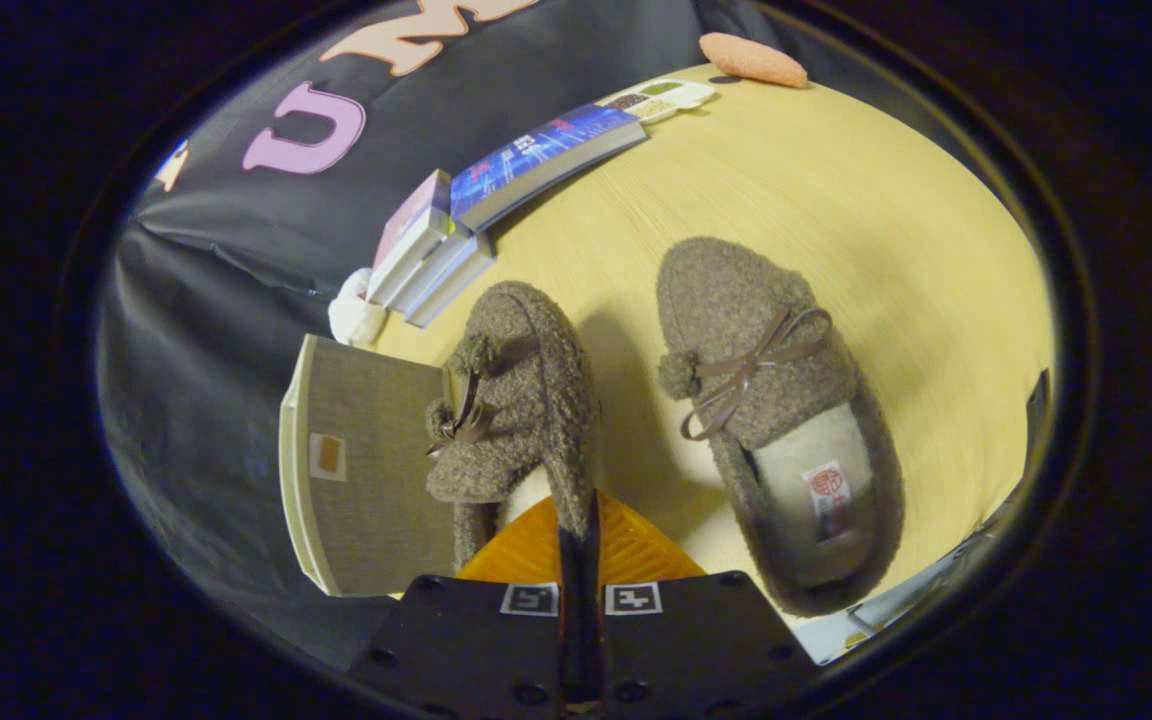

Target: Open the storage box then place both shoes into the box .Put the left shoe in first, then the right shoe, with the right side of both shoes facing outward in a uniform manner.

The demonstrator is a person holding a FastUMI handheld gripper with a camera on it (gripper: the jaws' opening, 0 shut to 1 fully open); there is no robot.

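Observation:
My gripper (577,520) is shut on the rim of a fuzzy brown shoe (516,400), which hangs tilted on its side above the table, its bow turned toward the storage box. The second fuzzy brown shoe (776,420) lies flat on the yellow table (916,260), to the right of the fingers, its cream lining and label facing up. The grey fabric storage box (366,470) stands just left of the held shoe at the table's edge, with its cream-edged lid or wall toward me. Whether it is open is hard to tell from this angle.
A stack of books (436,260) and a longer blue book (546,160) lie beyond the box. A small tray of compartments (666,98) and an orange pad (753,60) sit at the far end. A white soft object (354,315) rests beside the books.

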